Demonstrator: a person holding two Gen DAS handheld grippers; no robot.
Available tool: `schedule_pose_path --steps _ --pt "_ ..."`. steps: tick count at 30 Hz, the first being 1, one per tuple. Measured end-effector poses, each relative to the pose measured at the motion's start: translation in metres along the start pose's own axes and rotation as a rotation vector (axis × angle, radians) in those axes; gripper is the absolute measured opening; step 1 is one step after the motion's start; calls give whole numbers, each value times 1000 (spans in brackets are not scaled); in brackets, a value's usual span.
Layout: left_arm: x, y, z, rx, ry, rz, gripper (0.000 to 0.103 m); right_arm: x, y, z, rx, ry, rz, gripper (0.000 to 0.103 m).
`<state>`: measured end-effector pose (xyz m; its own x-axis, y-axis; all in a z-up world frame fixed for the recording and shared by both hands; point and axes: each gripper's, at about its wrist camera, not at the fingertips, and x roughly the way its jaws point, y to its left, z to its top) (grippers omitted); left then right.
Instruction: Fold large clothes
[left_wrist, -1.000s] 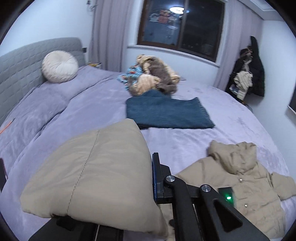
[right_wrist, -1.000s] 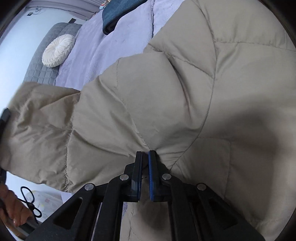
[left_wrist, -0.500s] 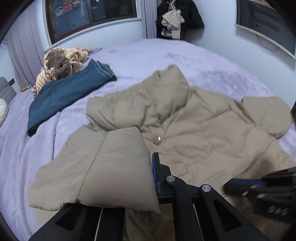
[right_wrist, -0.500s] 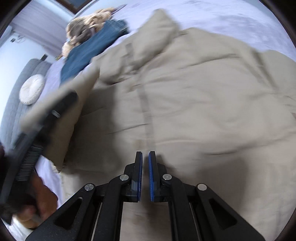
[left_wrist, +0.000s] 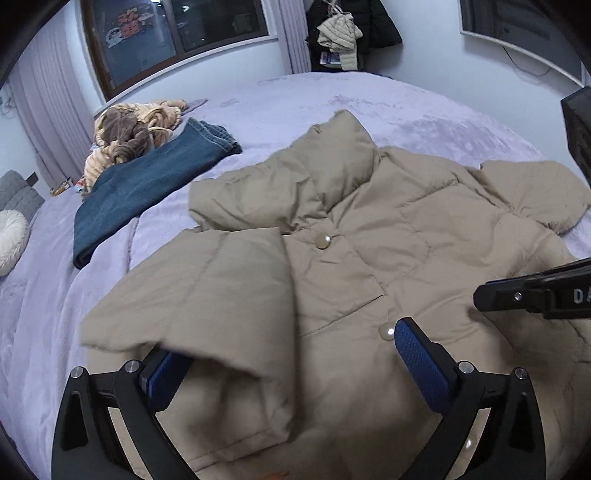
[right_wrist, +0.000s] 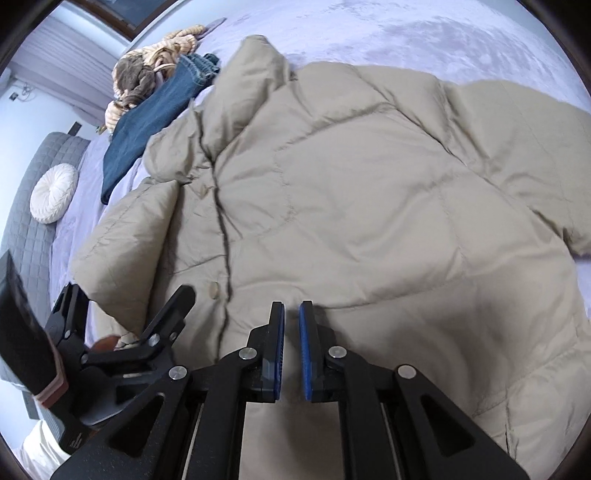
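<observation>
The left claw (left_wrist: 291, 363) has just sprung wide open, letting go of the sleeve (left_wrist: 192, 295), whose cuff lies loose between the two pads (left_wrist: 421, 363) with neither pressing on it. The right claw (right_wrist: 291, 354) is almost closed, a narrow slit between its pads and nothing in it; its jaws have crept apart only slightly, and it hovers over the lower front of the coat (right_wrist: 369, 206).

The tan puffer coat lies front up and buttoned on the bed (left_wrist: 369, 99), hood pointing toward the window (left_wrist: 177, 33). One sleeve is folded in across the coat's chest, beside the buttons (left_wrist: 322, 240); the other sleeve (left_wrist: 535, 192) is spread out past the coat's far side.

So the first sleeve fold looks done. Next, probably, the spread sleeve needs gripping near its cuff and carrying in over the chest, low enough not to drag the first fold loose.

Beyond the coat's hood lie folded jeans (left_wrist: 147, 184) and a heap of striped clothes (left_wrist: 136, 129).
</observation>
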<state>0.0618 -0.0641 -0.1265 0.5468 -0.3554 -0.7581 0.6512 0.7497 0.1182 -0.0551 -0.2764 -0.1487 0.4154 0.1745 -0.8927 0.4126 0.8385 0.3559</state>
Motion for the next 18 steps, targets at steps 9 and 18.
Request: schedule_pose_path --steps 9,18 --pt "-29 186 -74 -543 130 90 97 -7 138 -18 -516 -107 -60 88" --pt "12 209 -119 -671 247 58 64 61 219 -29 -860 -204 -362 88"
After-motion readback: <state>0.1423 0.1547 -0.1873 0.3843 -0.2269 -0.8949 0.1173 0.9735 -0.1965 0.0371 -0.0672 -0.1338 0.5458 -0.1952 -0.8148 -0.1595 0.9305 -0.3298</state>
